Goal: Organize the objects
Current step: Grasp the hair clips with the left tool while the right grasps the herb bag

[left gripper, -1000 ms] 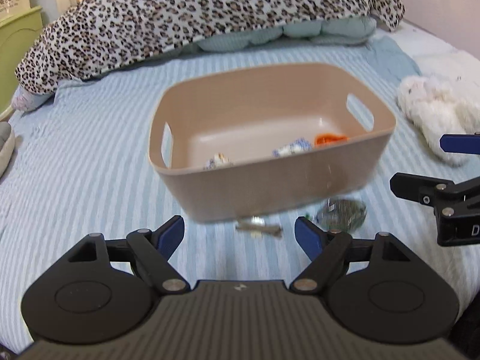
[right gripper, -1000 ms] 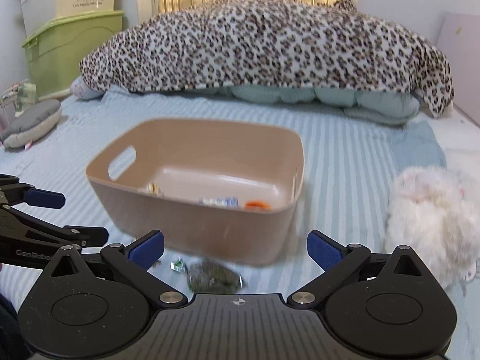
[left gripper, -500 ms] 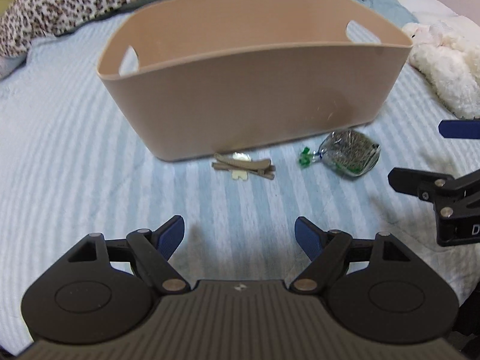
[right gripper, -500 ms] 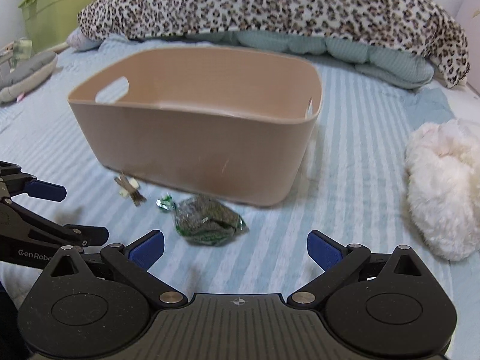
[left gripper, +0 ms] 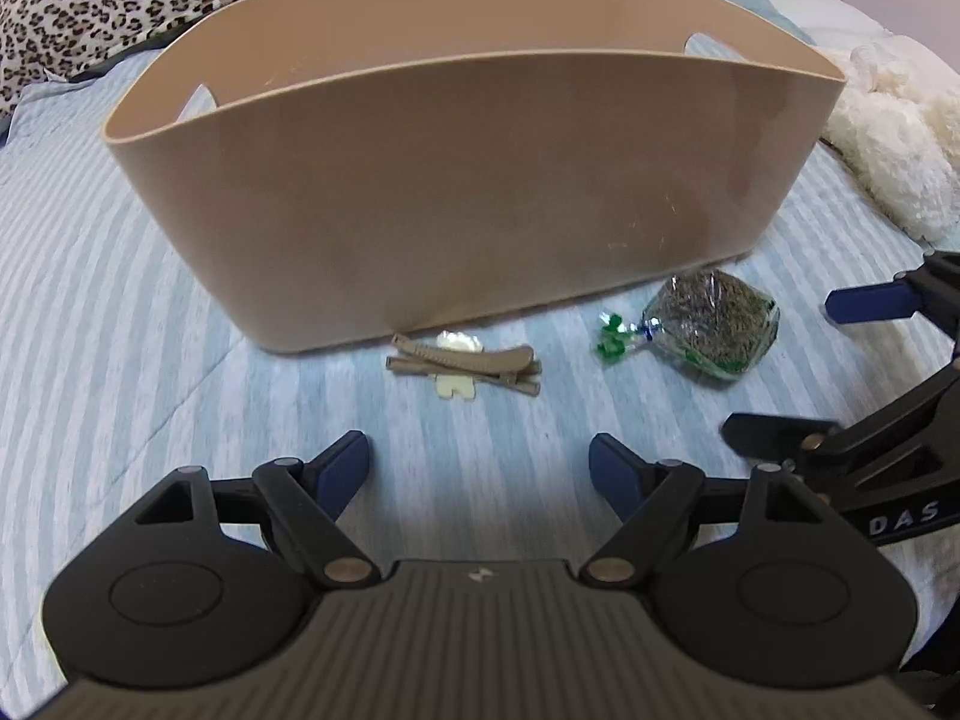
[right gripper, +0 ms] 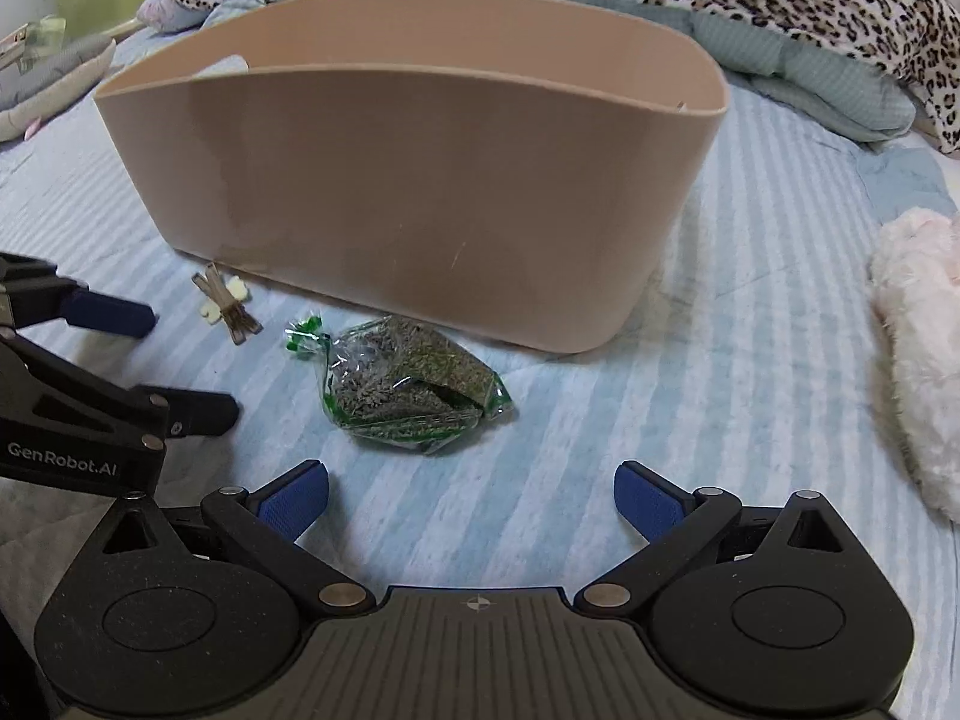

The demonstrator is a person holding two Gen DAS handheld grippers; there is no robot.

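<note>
From my left wrist view I look straight at the long wall of the tan bin, which stands on the striped bed. Just before its base lie the brown hair clips, crossed over a small pale piece, close to the wall though I cannot tell whether they touch it. To their right sits the clear bag of green-grey stuff, its tied green neck pointing toward the clips. My left gripper has its fingers wide apart, nothing between them, with the clips ahead of the gap.

The right wrist view gives me what the left cannot: the bin's rounded right corner, the open bed beyond it, and a grey cushion at the far left. The bag lies ahead and a little left of my right gripper, whose fingers also stand apart and empty. The clips show small here, left of the bag.

Each view catches the other gripper at its edge: the right one near the bag, the left one near the clips. A white fluffy thing borders the bed on the right, well apart from the bag. Bare striped sheet lies between both grippers and their items. The bin's inside is hidden from both views.
</note>
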